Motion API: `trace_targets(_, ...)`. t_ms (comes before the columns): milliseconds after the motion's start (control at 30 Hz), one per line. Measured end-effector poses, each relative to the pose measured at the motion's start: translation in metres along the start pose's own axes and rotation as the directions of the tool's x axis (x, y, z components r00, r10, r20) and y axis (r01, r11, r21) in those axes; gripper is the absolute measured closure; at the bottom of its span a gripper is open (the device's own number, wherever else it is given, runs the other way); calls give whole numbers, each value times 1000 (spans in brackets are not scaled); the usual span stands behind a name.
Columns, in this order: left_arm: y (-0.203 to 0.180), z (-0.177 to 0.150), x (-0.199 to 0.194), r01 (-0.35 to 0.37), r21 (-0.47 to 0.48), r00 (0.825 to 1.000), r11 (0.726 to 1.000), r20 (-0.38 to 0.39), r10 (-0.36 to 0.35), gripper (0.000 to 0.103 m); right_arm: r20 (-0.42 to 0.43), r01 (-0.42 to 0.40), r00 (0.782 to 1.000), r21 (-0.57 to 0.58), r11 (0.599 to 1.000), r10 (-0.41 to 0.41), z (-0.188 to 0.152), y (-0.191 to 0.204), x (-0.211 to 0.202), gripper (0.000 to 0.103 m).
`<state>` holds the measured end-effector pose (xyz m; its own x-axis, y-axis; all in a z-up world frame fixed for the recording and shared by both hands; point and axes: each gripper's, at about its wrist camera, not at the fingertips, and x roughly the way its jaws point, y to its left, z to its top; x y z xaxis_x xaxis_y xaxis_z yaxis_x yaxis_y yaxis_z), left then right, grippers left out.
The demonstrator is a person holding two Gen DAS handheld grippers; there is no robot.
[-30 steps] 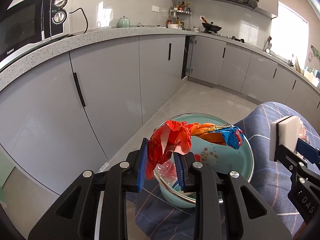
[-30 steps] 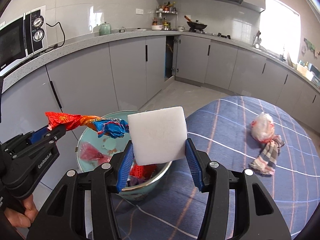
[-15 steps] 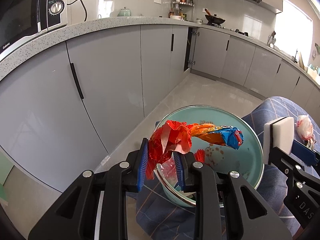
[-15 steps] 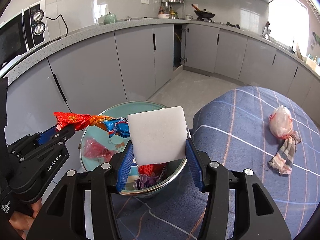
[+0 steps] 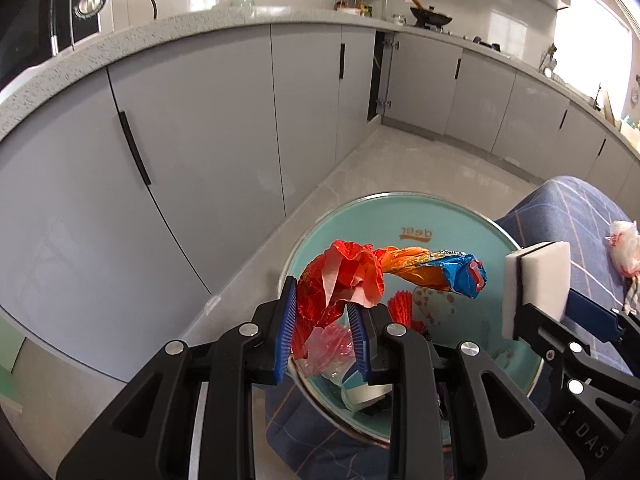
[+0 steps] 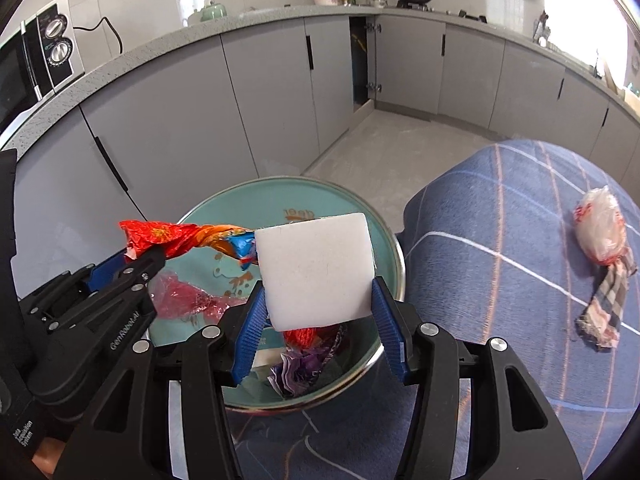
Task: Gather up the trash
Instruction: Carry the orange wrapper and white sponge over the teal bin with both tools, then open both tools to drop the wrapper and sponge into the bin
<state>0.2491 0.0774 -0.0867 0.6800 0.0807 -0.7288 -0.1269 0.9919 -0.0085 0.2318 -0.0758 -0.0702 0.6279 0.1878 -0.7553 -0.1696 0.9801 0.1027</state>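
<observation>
My left tongs (image 5: 322, 324) are clenched on a twisted wrapper (image 5: 384, 270), its loose blue end hanging over the teal bowl (image 5: 472, 220); my right tongs (image 6: 318, 312) grip a white sponge (image 6: 316, 268) by its lower edges, above the bowl's near rim. Both look light: the wrapper crinkly and slippery, best pinched at the bunched red end; the sponge soft, squashing if squeezed hard

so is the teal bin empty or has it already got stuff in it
Not empty. The teal bin already holds a red plastic scrap and purple crumpled wrappers at the bottom; how full it is overall cannot be told.
</observation>
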Motion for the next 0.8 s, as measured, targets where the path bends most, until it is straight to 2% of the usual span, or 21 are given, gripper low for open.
trace_targets(300,-14,2,24,-22,36,999,999,-35,23,76,-52,-9,999,20,1000,10,4,-3,29,49)
trace_targets(567,-15,2,34,-34,45,998,998,-55,36,76,-71,-75,994,44,996,78,7,-8,48,47)
trace_targets(700,-17,2,37,-43,49,997,998,-63,46,75,-55,-96,994,58,994,99,9,-11,43,46)
trace_targets(800,-22,4,37,-44,51,997,998,-58,47,65,-40,-87,995,58,995,89,9,-16,37,46)
